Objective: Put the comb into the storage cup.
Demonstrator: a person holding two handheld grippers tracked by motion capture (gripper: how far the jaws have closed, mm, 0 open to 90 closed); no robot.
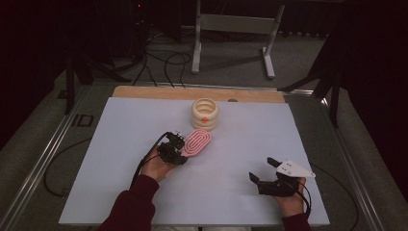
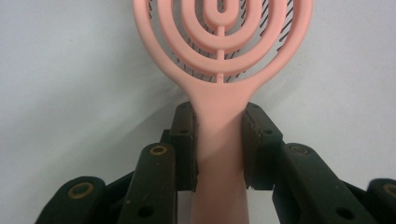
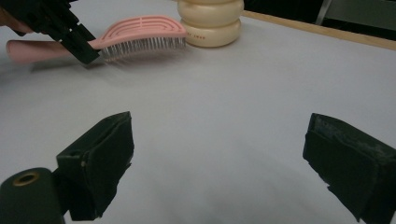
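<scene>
The left gripper (image 1: 176, 147) is clamped on the handle of the pink brush (image 1: 196, 142), bristles down above the desk (image 1: 120, 144). Its long axis runs from the gripper toward the cream jar (image 1: 205, 114), head nearly touching it. The right gripper (image 1: 262, 169) gapes wide, holding nothing.

Pink vented hairbrush (image 1: 196, 142), bristles down, handle pinched in the left claw (image 1: 177, 144), beside the cream container (image 1: 205, 114).

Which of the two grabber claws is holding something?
The left gripper: its jaws are shut on the pink hairbrush handle. The right gripper is open, with nothing between its jaws.
</scene>
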